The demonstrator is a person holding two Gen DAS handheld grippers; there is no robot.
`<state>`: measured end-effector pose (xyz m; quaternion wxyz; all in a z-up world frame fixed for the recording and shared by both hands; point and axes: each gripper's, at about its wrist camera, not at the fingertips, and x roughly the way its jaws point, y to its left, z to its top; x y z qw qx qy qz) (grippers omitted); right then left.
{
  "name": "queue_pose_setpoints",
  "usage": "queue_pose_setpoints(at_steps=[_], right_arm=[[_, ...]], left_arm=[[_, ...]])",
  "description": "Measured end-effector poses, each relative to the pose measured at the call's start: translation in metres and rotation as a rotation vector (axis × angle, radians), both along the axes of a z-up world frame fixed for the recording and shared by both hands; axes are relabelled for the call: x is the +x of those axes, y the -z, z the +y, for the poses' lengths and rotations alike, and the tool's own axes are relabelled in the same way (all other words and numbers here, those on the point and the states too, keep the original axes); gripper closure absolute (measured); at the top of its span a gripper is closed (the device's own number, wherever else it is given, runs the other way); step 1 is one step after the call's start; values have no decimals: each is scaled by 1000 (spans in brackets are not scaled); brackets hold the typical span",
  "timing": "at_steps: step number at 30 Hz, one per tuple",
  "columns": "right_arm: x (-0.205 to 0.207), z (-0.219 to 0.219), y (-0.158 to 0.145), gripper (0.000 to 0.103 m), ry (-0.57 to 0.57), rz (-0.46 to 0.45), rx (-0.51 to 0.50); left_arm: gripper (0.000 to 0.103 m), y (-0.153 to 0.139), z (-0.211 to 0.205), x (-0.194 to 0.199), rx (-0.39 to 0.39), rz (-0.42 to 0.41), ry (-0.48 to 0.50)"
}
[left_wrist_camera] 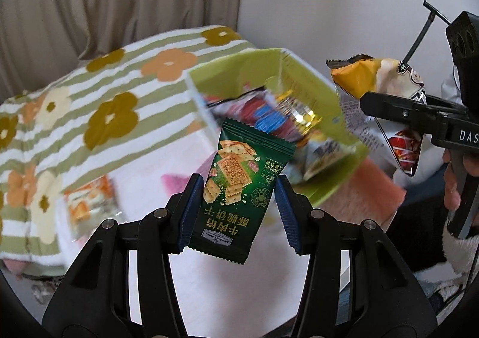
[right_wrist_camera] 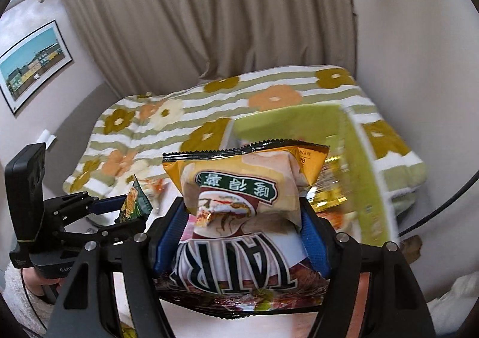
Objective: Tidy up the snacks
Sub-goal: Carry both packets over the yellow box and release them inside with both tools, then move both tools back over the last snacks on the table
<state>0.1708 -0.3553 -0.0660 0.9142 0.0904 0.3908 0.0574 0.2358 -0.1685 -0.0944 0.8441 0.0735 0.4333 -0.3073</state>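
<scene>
My left tongs (left_wrist_camera: pixel 236 206) pinch a dark green cracker packet (left_wrist_camera: pixel 239 188) by its edges, held in the air in front of the green box (left_wrist_camera: pixel 314 89) of snacks (blurred). My right tongs (right_wrist_camera: pixel 242 236) clamp a puffy yellow chip bag (right_wrist_camera: pixel 239 206), just beside that box.

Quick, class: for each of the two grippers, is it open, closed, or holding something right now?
Left gripper: closed on the green cracker packet.
Right gripper: closed on the yellow chip bag.
</scene>
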Motion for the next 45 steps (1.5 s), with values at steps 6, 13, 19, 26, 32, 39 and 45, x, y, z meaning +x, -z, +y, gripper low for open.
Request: queue_pose_setpoints(at_steps=[6,13,19,26,32,39,45], right_arm=[[18,-54,9,35,0,18,32],[35,-85,27,35,-33,67,77],[40,-99,33,35,-23,71,97],[38,-108,30,35,-13,72,102],[48,-101,37,34,-30,101,95],[68,-83,53,17,-30,135,62],[49,-70,37,1,-60,5,-47]], left_arm=[[57,15,-69,14,-2,43,-3],[56,34,-113,18,35,77,-13],[2,34,-124,14,60,50,-54],[2,24,-96,13,85,22,-185],[2,23,-70,13,56,38,-251],[2,22,-63,4,81,18,-282],[2,23,-55,-6,78,12,-301]])
